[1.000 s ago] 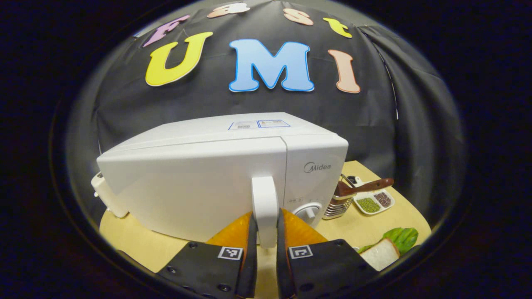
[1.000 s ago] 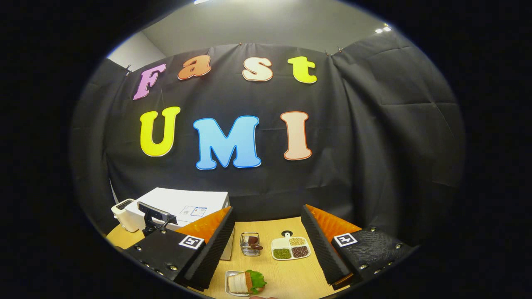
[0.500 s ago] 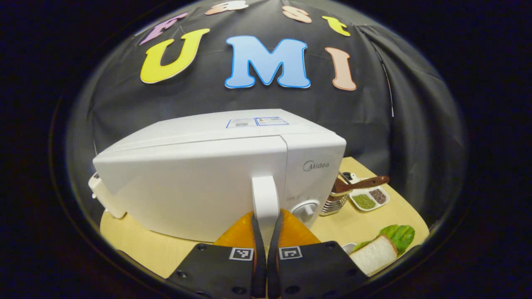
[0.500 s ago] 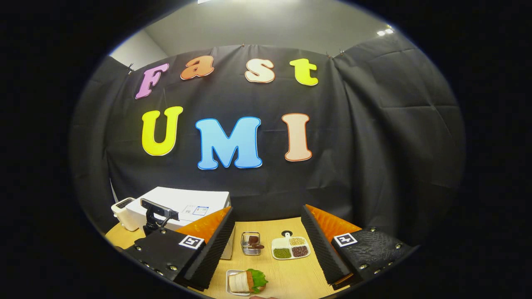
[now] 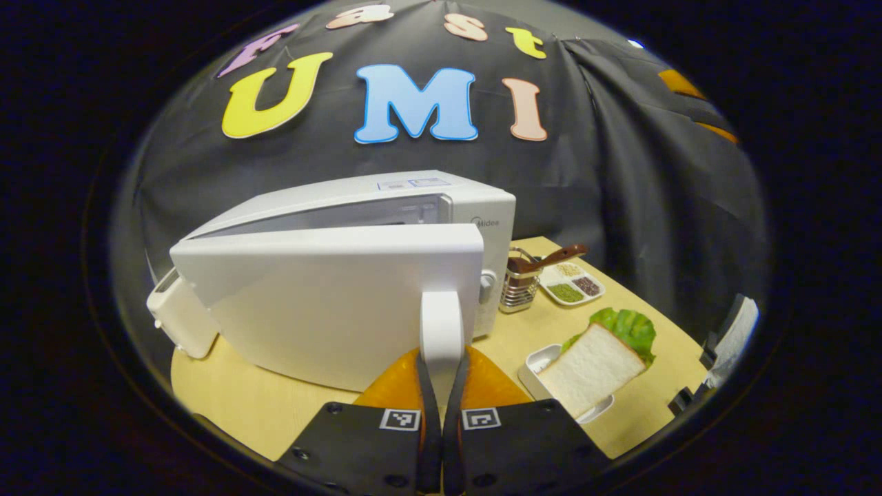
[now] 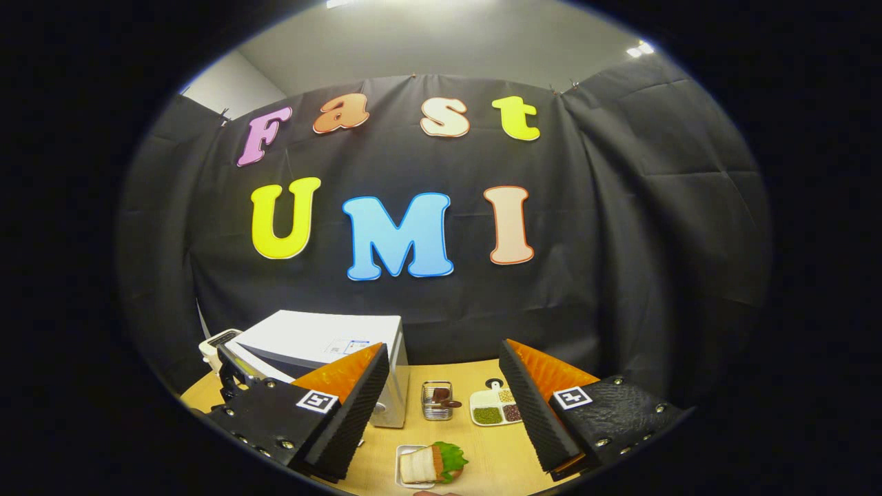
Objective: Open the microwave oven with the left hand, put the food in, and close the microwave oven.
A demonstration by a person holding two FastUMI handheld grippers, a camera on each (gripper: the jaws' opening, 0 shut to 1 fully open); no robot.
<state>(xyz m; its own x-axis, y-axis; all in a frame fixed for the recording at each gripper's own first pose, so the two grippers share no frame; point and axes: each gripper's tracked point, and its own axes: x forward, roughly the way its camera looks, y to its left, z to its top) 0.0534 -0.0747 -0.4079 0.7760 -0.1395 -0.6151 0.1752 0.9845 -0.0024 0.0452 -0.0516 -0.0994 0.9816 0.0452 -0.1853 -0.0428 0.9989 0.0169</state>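
Observation:
The white microwave oven stands on the wooden table. Its door is swung partly open, with a gap at the top right. My left gripper is shut on the door's upright white handle. A sandwich of white bread and green lettuce lies in a small white tray to the right of the oven. In the right gripper view the microwave oven sits at the left and the sandwich lies low in the middle. My right gripper hangs open above the table, holding nothing.
A metal wire holder with a brown-handled utensil and a divided dish of grains stand right of the oven. A small white appliance sits at the oven's left. The black cloth wall closes off the back.
The left gripper closed on the handle and pulled the door partly open. The right gripper stayed open and shifted a little.

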